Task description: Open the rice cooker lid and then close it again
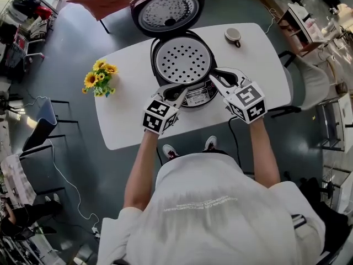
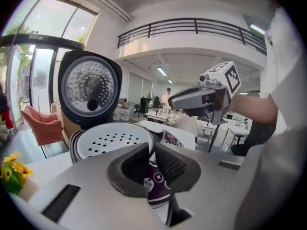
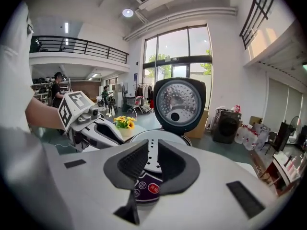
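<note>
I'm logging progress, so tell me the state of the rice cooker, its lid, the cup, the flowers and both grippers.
Lid: open, tipped back.
Rice cooker: uncovered, holed tray in its top.
Cup: upright on the table.
Flowers: upright on the table.
Left gripper: fingers slightly apart, holding nothing.
Right gripper: fingers slightly apart, holding nothing.

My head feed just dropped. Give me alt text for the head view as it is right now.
Rice cooker on a white table, lid standing open behind a perforated inner tray. Left gripper and right gripper hover at its front, jaws slightly apart, holding nothing. Sunflowers sit left; a cup back right.
</note>
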Motion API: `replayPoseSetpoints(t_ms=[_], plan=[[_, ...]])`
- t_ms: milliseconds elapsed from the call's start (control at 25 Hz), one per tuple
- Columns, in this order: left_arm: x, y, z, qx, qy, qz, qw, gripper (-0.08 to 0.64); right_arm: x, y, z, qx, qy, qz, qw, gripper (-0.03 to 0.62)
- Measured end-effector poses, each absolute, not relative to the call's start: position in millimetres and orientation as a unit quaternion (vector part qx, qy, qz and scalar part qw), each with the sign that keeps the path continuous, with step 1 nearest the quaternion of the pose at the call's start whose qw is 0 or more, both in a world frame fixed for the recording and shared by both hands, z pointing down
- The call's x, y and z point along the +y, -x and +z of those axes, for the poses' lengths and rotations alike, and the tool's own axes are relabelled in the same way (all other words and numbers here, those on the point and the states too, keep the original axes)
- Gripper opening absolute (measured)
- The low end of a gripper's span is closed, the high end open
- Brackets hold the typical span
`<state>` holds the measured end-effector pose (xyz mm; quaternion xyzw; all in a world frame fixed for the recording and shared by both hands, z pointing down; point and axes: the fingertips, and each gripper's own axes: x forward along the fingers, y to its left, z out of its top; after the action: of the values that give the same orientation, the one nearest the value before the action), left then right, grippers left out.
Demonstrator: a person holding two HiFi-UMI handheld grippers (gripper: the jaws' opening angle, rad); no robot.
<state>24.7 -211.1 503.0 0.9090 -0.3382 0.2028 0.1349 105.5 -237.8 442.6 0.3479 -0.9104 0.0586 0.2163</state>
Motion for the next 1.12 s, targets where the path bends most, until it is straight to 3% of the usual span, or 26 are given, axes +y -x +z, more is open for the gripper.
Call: replayPoseSetpoints(t_ms=[200,400,600,800,1120], plan=[[-230.4,14.2,462.2,-0.398,-0.898,0.149,0.115,0.054,-248.7,-102.5,415.5,-0.910,-0.367,0.045,0.186,0.077],[-243.5,72.3,407.2,-0.486,-0.866,0.096,0.063,0.100,-252.4,-104.9,375.1,-0.916,-0.380,0.021,0.125,0.095],[-239.3,114.2,374.8,-0.527,-0.843,0.104,0.010,0.135,-254.1,-119.4,345.5,-0.913,-0.403,0.021,0.065,0.159],[-234.0,134.6,368.3,-0.537,-0.834,0.124,-0.015,0.137,-250.2,-115.2,344.6,-0.908,-0.413,0.017,0.069,0.173],[-235.0,139.2,380.6,-0.522,-0.843,0.130,0.002,0.136,-244.4,-112.4,352.4,-0.897,-0.430,0.011,0.104,0.166]])
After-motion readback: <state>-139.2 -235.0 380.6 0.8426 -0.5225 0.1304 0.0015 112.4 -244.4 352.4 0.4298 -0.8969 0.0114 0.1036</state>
